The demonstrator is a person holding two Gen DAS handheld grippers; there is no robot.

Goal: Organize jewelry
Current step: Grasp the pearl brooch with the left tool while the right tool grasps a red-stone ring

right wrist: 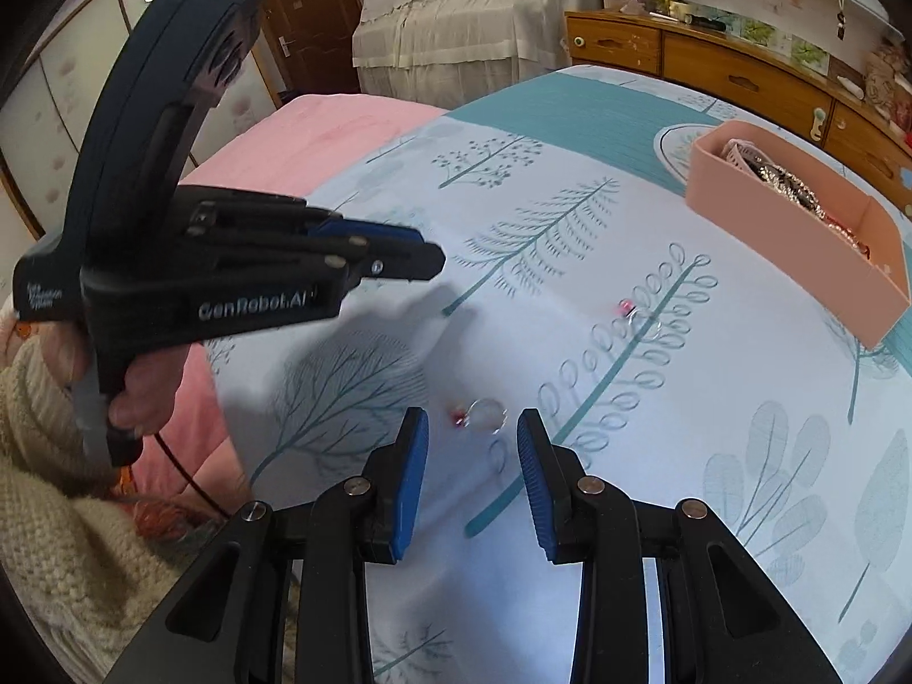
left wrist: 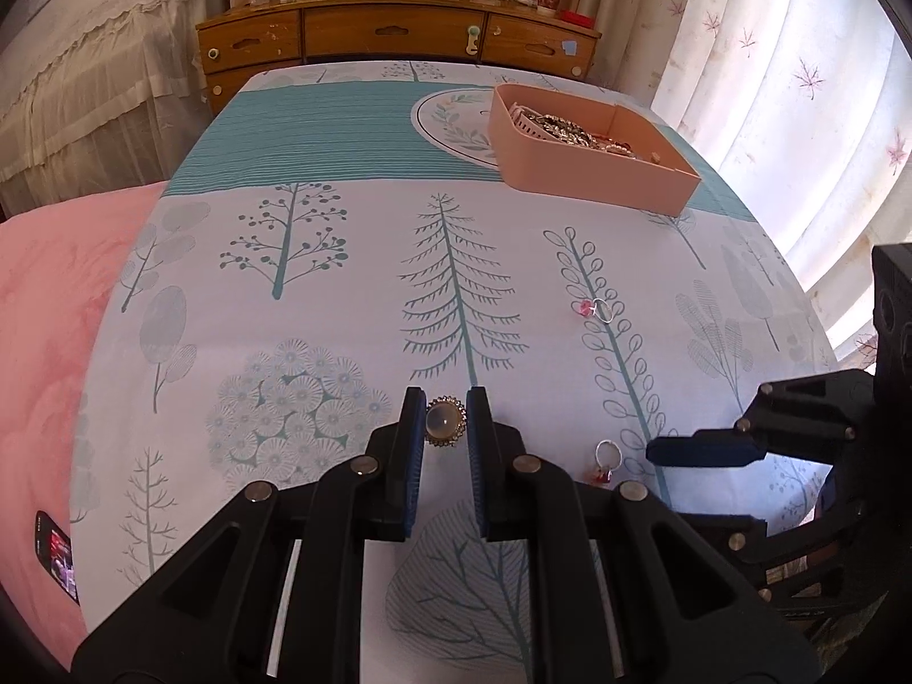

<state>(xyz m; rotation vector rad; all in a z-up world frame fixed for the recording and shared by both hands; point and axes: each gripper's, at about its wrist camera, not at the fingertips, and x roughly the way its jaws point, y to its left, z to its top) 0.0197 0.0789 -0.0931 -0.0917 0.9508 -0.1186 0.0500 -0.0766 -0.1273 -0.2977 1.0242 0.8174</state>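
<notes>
Left gripper (left wrist: 446, 419) pinching a gold-rimmed ring (left wrist: 445, 420) above the tree-print bench (left wrist: 342, 313)

Its blue pads press the ring's pale round stone from both sides; two small rings with red stones lie on the cloth, one (left wrist: 605, 460) just right of the gripper, one (left wrist: 595, 309) farther up, and a pink tray (left wrist: 593, 171) of jewelry sits beyond, with the right gripper (left wrist: 707, 452) at the right edge

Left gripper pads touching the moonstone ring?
Touching. Left wrist view: the left gripper has both pads pressed against the moonstone ring's gold rim, no gap either side.
</notes>
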